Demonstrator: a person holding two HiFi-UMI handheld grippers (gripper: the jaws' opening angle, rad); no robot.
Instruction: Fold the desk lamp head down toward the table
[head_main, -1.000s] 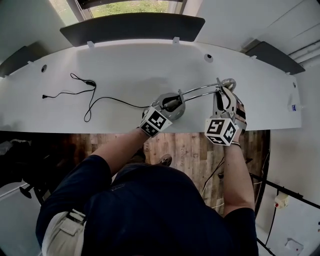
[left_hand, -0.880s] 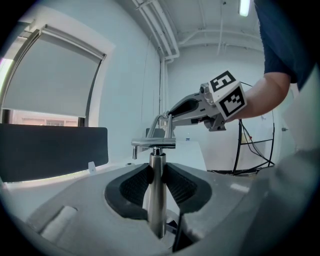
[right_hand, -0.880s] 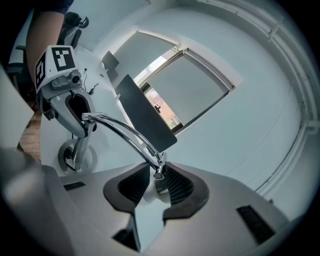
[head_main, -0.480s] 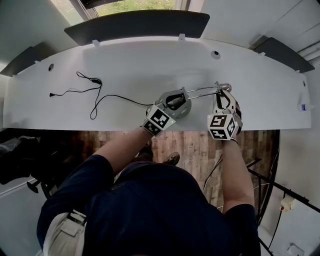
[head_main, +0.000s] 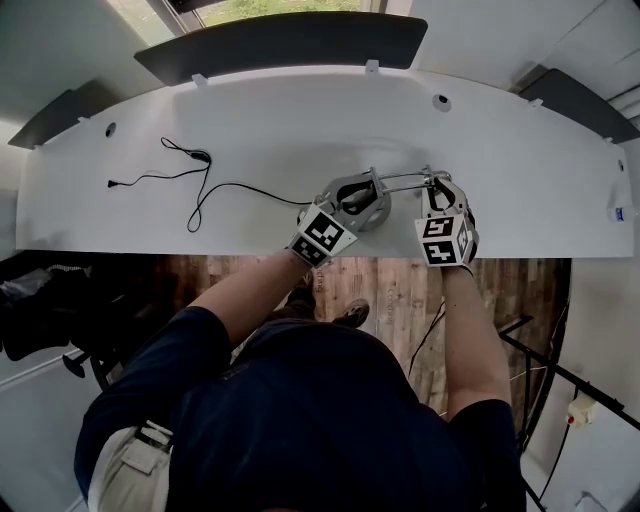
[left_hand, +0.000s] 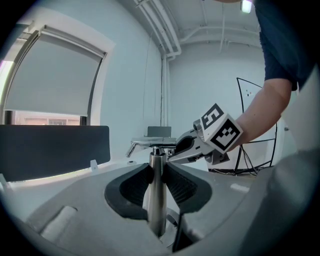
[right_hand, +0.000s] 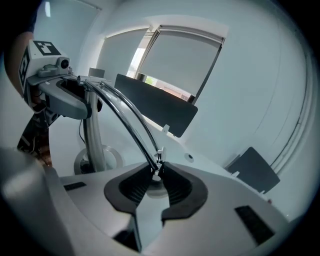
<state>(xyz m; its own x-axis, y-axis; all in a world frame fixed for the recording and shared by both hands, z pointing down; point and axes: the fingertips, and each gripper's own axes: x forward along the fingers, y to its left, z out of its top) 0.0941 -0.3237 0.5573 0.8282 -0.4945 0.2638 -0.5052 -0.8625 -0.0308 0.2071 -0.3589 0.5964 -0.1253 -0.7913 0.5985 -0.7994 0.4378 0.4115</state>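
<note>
The lamp (head_main: 375, 192) stands on the white desk (head_main: 250, 120), close to the front edge and a little right of the middle. Its round base (right_hand: 107, 159) lies flat on the desk and the metal post (left_hand: 157, 200) stands upright on it.

The left gripper (left_hand: 156, 176) is clenched on this post. In the left gripper view both dark pads press on the post from the two sides, low on it, above the base.

From the top of the post the arm (right_hand: 125, 115), made of two thin bright rods, goes out to the right and curves downward. In the right gripper view it ends just between the jaws of the right gripper (right_hand: 156, 174). These jaws are closing, and the head (right_hand: 156, 181) with the small joint at the end of the arm is between them. The pads touch the joint on both sides, so they grasp the head there. The head is lower than the top of the post. How near it is to the desk I cannot tell.

In the head view the two grippers are side by side at the front edge, and the arm goes between them.

A thin black cable (head_main: 200, 195) runs from the lamp to the left over the desk in loose curves. Behind the desk stands a dark panel (head_main: 290, 40)
</note>
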